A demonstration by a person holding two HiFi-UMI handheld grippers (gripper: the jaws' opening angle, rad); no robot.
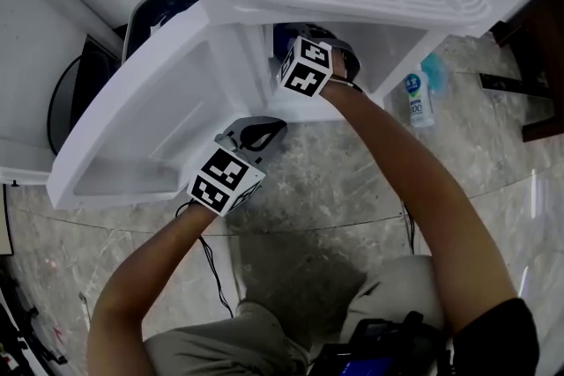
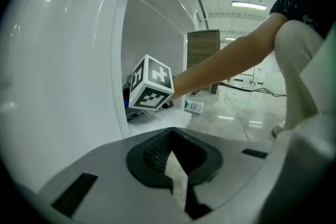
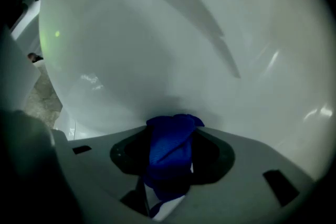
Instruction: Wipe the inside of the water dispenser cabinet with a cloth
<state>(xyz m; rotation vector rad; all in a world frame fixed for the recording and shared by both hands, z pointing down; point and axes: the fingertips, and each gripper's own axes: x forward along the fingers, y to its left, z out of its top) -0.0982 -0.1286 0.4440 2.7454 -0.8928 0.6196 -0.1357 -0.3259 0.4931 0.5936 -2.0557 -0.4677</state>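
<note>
White cabinet interior (image 3: 157, 34), right claw (image 3: 172, 136) clamping blue cloth (image 3: 168, 153), left claw (image 2: 170, 157) closed

The head camera is looking steeply down over both arms onto the open cabinet (image 1: 401, 44) and floor (image 1: 352, 163). The camera on the left gripper (image 1: 257, 135) is sitting low outside, facing into that cabinet and catching the right gripper (image 1: 337, 57), as the head view is too. The right one's camera is staring close-up at the inner wall (image 3: 184, 34).
</note>
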